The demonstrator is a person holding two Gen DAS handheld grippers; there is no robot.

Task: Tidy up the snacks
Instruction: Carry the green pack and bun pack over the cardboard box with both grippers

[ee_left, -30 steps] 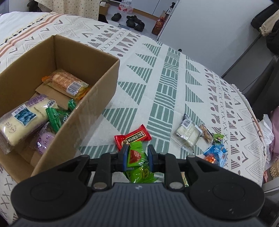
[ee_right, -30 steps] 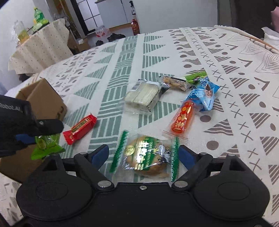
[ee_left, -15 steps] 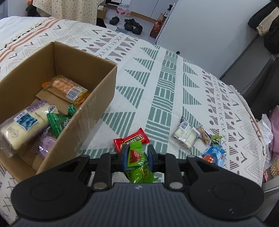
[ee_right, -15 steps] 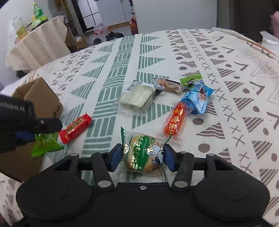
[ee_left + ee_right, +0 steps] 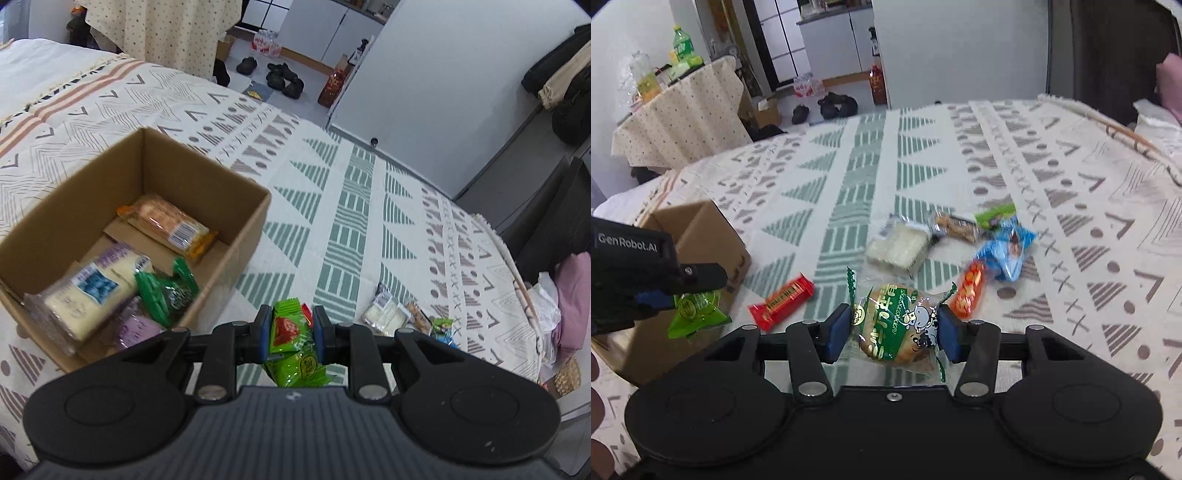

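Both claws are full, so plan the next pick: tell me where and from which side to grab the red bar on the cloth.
Grip the red bar across its narrow width at the middle, from above. It lies flat and slanted on the tablecloth, clear of its neighbours, so turn the claw to put one pad on each long edge.

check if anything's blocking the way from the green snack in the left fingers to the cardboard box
Nothing visible does. The green snack packet is held in the left gripper just beside the cardboard box, whose top is open. Only its near wall lies between them, and snacks already inside leave bare floor showing.
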